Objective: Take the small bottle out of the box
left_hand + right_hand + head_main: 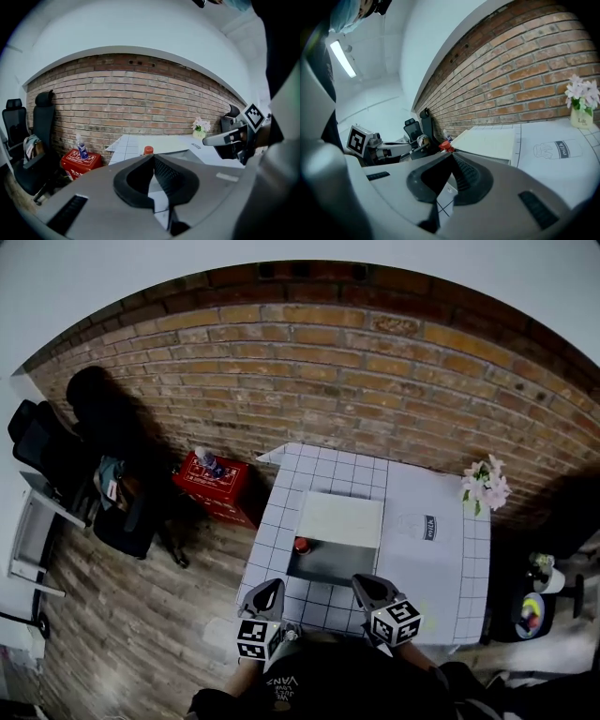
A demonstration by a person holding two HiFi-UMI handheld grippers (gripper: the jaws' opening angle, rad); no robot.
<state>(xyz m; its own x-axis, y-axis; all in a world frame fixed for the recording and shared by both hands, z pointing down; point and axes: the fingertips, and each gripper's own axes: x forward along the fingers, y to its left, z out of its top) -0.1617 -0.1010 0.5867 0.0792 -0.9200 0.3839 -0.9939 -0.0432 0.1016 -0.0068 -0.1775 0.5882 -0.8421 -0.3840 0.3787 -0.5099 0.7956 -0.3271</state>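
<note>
While the bottle stood inside the box, at its left wall, the left gripper and right gripper were held over the near edge of the tabletop, jaws pressed together, nothing pinched.

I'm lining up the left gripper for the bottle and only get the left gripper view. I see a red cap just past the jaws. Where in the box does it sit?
Observer: In the head view, the bottle stands in the far left corner of the box.
Operator: Is a lid in the way?
Observer: No. The lid lies open on the far side of the box, so the top is clear.
Operator: What about the right gripper's jaws?
Observer: In its own view, the right gripper has its jaws together with nothing between them.
</note>
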